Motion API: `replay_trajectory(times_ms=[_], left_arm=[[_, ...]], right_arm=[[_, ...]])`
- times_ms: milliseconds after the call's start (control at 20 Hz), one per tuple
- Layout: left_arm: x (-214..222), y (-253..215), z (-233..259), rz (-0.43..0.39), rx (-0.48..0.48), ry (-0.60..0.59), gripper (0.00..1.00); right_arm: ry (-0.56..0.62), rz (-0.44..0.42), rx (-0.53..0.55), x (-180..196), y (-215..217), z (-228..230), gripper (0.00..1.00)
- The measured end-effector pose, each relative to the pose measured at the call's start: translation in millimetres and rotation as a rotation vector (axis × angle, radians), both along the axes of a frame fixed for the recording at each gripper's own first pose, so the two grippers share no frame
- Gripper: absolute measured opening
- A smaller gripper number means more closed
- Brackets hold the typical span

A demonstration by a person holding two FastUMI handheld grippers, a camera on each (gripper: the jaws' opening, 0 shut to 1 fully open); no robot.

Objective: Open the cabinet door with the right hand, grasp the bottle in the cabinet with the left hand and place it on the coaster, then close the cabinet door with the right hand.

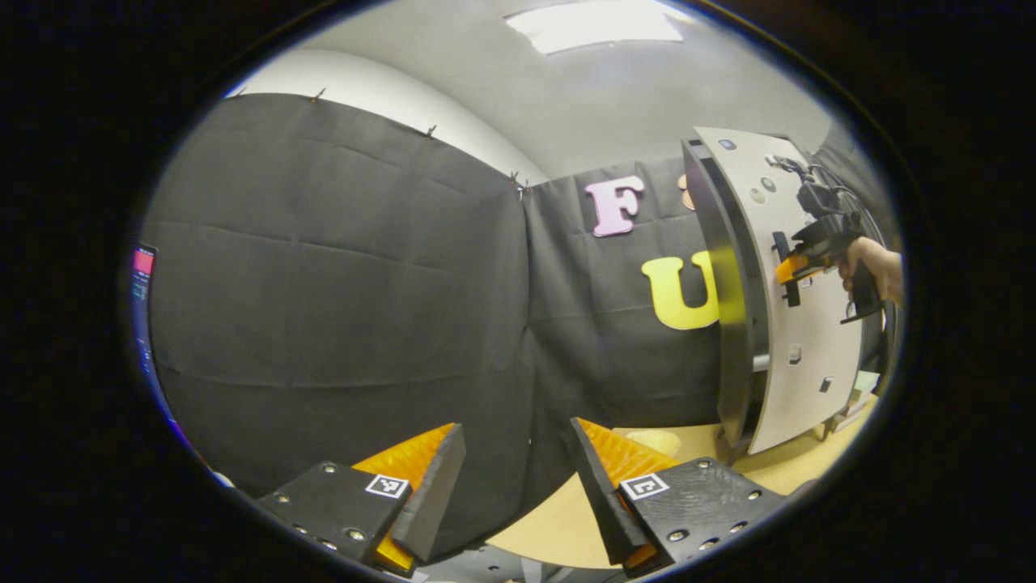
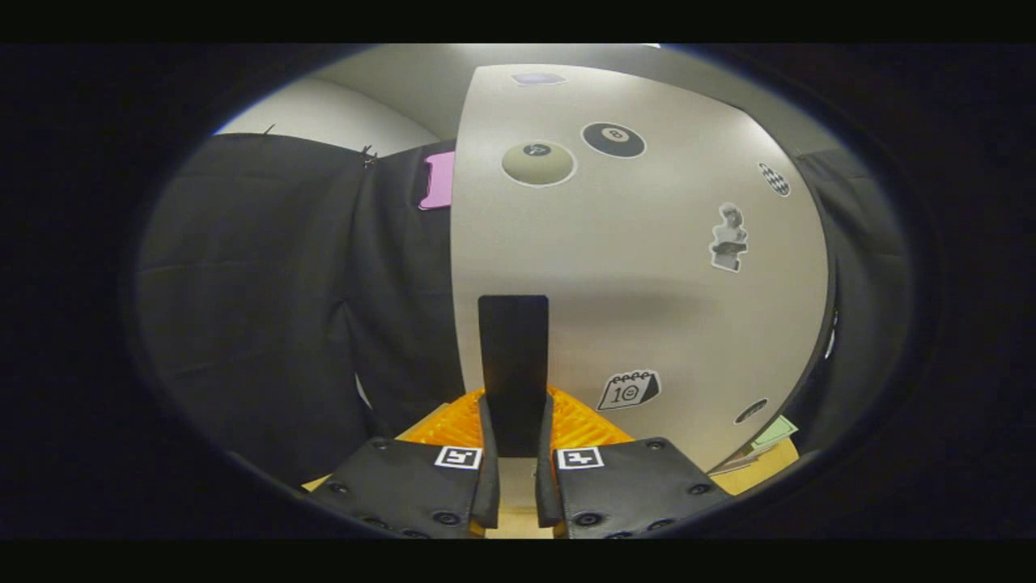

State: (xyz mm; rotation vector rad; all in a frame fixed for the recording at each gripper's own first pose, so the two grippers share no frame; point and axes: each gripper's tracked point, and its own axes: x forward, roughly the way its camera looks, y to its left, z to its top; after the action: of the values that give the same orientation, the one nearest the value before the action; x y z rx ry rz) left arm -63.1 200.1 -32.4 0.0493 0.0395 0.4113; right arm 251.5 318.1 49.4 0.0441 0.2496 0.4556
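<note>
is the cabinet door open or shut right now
Open a little: in the left gripper view the door stands off the cabinet's dark edge, right tongs shut on its handle.

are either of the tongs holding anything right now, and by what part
The right tongs are shut on the black handle of the cabinet door, gripping its lower end. The left tongs are open and hold nothing.

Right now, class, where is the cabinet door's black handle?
In the right gripper view the handle stands upright at lower centre on the cabinet door, clamped between the right gripper fingers, left of the calendar sticker.
</note>
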Motion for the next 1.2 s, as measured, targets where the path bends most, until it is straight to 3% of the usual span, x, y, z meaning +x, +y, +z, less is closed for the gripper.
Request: replay_trajectory(times_ms=[700,1200], left_arm=[[70,-80,8,-0.221,-0.048,-0.056,0.77],[96,-195,24,-0.390,-0.064,-0.084,0.78]], right_arm=[[-0.007,0.056,-0.019,-53,-40,9,0.18],[0.005,0.034,-0.010,-78,-92,10,0.18]])
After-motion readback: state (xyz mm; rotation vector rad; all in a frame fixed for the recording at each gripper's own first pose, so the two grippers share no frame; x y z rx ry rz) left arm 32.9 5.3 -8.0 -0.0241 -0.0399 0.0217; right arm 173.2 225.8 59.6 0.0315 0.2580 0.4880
